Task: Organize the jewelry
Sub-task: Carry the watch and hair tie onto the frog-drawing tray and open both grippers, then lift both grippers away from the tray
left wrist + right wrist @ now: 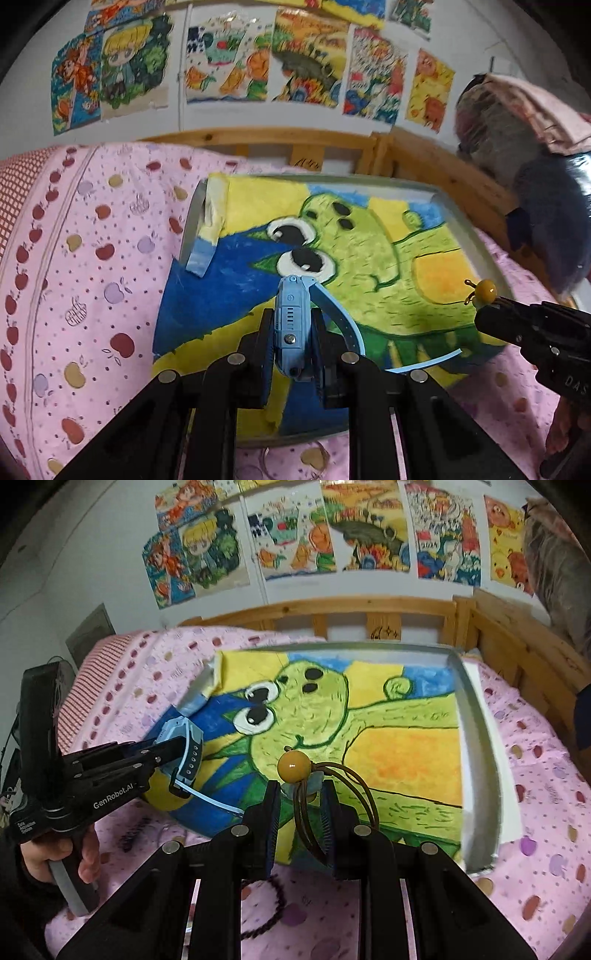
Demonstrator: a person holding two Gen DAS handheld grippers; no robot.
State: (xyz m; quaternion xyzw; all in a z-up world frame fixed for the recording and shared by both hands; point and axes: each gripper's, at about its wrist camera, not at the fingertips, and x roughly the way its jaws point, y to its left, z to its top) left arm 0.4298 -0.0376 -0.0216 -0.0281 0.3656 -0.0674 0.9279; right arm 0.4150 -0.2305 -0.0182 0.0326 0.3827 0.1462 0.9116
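My left gripper point(291, 321) is shut on a light blue watch point(291, 328), held on edge above the near part of the tray point(476, 243); its strap point(343, 321) curls off to the right. From the right wrist view the same left gripper point(177, 764) and blue watch point(184, 746) hang over the tray's left corner. My right gripper point(301, 794) is shut on a brown cord hair tie point(343, 786) with a yellow bead point(290, 766), over the tray's near edge. The bead point(485, 290) also shows in the left wrist view at the right gripper point(484, 314).
The shallow grey tray point(476, 746) is lined with a green-and-yellow frog drawing and lies on a pink apple-print bedsheet point(92, 258). A dark braided bracelet point(266, 912) rests on the sheet near me. A wooden bed rail point(369, 609) runs behind. A hand point(74, 860) holds the left gripper's handle.
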